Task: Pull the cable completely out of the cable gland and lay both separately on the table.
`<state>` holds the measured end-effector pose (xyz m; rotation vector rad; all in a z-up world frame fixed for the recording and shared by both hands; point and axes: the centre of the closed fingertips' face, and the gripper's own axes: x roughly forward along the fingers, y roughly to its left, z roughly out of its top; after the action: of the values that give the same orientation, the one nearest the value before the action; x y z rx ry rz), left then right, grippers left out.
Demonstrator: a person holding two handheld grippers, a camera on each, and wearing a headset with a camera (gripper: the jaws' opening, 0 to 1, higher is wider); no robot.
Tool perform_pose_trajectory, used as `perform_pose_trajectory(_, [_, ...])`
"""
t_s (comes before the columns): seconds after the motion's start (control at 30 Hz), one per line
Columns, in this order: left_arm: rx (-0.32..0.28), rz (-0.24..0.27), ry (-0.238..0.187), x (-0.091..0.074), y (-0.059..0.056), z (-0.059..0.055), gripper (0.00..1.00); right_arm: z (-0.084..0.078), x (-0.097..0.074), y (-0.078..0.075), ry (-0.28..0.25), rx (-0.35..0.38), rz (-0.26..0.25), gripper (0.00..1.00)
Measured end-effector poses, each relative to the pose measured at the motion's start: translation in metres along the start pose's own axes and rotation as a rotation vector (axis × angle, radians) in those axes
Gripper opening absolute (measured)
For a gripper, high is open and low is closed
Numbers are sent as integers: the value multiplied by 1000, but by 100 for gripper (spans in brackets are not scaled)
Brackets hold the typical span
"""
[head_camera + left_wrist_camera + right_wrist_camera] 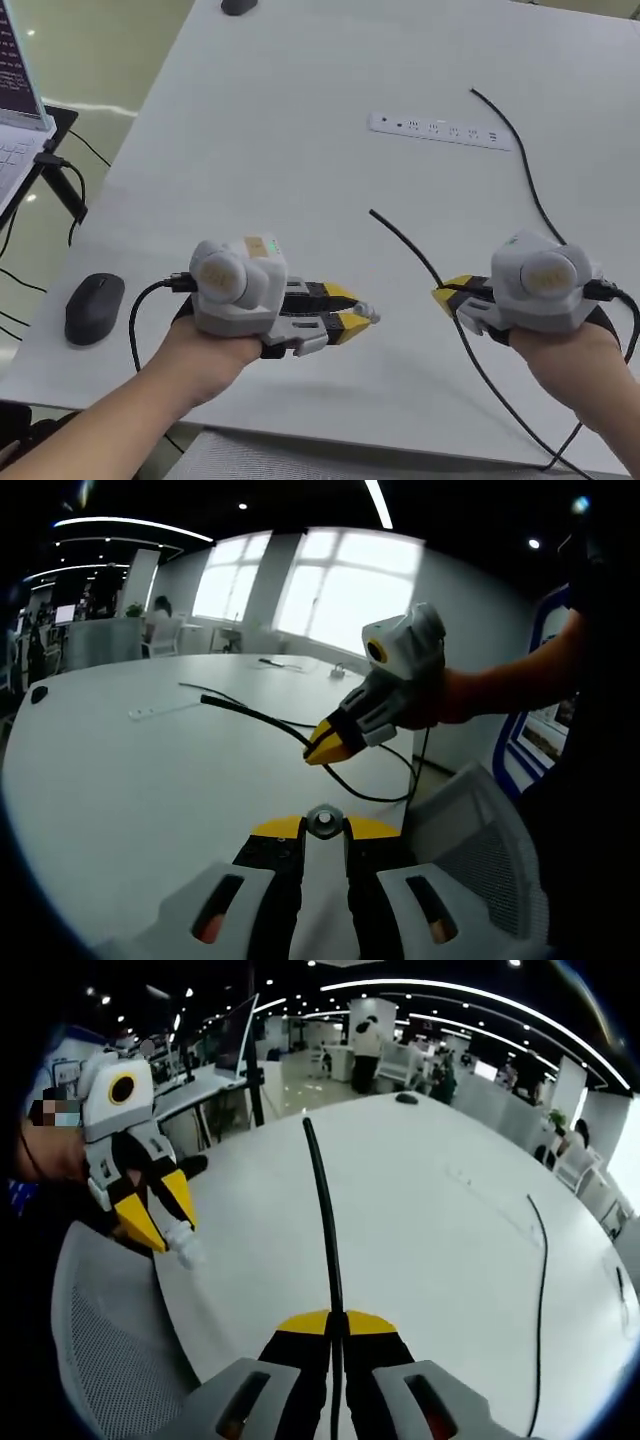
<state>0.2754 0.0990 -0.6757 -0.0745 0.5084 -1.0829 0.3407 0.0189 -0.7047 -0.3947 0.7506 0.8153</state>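
Observation:
My left gripper [362,314] is shut on a small grey-white cable gland [369,315], held above the near part of the white table [300,160]. In the left gripper view the gland [324,821] sits pinched at the jaw tips. My right gripper [441,292] is shut on a black cable [400,238]. The cable's free end sticks out up and to the left, and its tail hangs off the front edge. Cable and gland are apart, a gap between them. In the right gripper view the cable [322,1200] runs straight ahead, with the left gripper [180,1243] and gland [187,1248] at the left.
A white power strip [438,131] lies at the far right, beside a second black cable [522,160]. At the table's left edge are a dark mouse [94,307] and a laptop [15,110]. A mesh chair [110,1360] stands below the near edge.

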Motion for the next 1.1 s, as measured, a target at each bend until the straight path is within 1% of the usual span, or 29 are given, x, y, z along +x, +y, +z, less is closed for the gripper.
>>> perform_pose_trajectory(0.13, [-3,8,6,-2,3,-8,15,9,3,2,-5,-20,4,0])
perform_pose_trajectory(0.23, [-13,27,14,-4,6,-16,15,15,8,3,-6,-38,8,0])
perform_pose_trajectory(0.33, [-17,35,24,-7,8,-23,15,22,15,5,-10,-58,11,0])
perform_pose_trajectory(0.43, [-29,42,24,-10,10,-28,15,29,24,4,-12,-79,10,0])
perform_pose_trajectory(0.53, [-28,46,42,-11,13,-37,15,36,31,5,-19,-88,11,0])
perform_pose_trajectory(0.63, [-34,51,42,-12,16,-39,15,41,36,5,-20,-104,4,0])
perform_pose_trajectory(0.67, [-40,56,39,-12,18,-39,15,45,38,4,-30,-115,-11,0])
perform_pose_trajectory(0.77, [-39,61,40,-12,21,-41,15,48,44,5,-29,-122,-13,0])
perform_pose_trajectory(0.8, [-38,62,41,-12,22,-43,15,49,47,6,-25,-144,-16,0])
perform_pose_trajectory(0.93, [-32,60,39,-10,25,-46,15,50,59,13,-3,-189,-2,0])
perform_pose_trajectory(1.03, [-39,54,39,-6,28,-53,15,48,70,18,18,-228,9,0])
perform_pose_trajectory(1.1, [-49,54,43,-5,30,-59,15,49,77,22,21,-234,22,0])
